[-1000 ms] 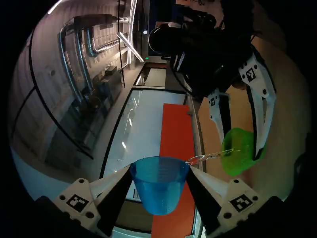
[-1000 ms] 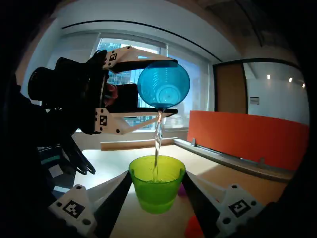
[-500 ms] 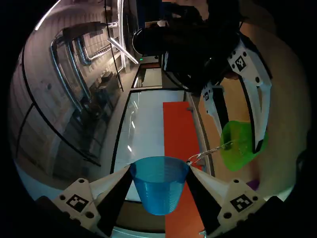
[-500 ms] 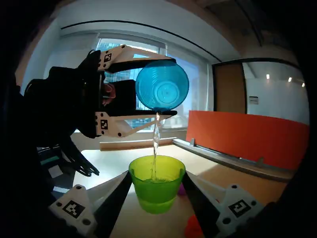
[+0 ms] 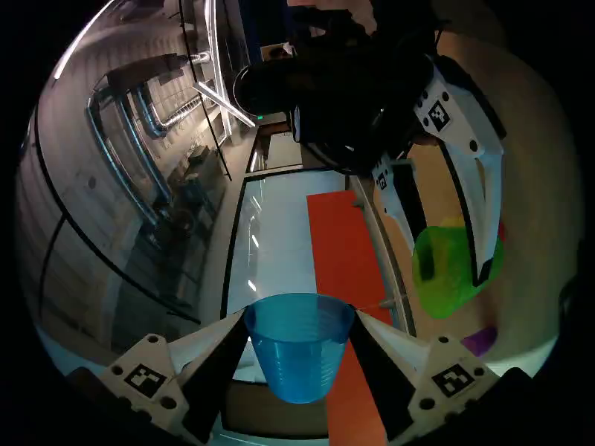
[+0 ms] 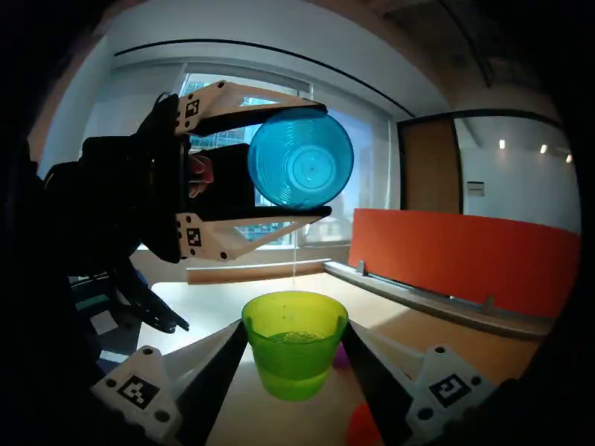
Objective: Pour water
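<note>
My left gripper (image 5: 299, 336) is shut on a blue translucent cup (image 5: 299, 343). In the right gripper view that blue cup (image 6: 300, 157) lies tipped on its side, mouth toward me, between the left gripper's white fingers (image 6: 245, 103). Below it stands a green cup (image 6: 294, 343) holding water, upright, with my right gripper (image 6: 294, 349) shut on it. A very thin thread of water (image 6: 295, 267) hangs between the two cups. In the left gripper view the green cup (image 5: 445, 269) sits right of centre between the right gripper's fingers (image 5: 476, 186).
A pale wooden table (image 6: 416, 327) lies under the cups, with an orange partition (image 6: 468, 253) along its far edge. A small purple thing (image 5: 482, 340) and a red thing (image 6: 363, 427) lie on the table near the green cup. Windows (image 6: 223, 97) stand behind.
The steady stream from the blue cup into the green cup has thinned to a bare trickle. The blue cup has tipped further, so its inside bottom faces the right gripper's camera.
</note>
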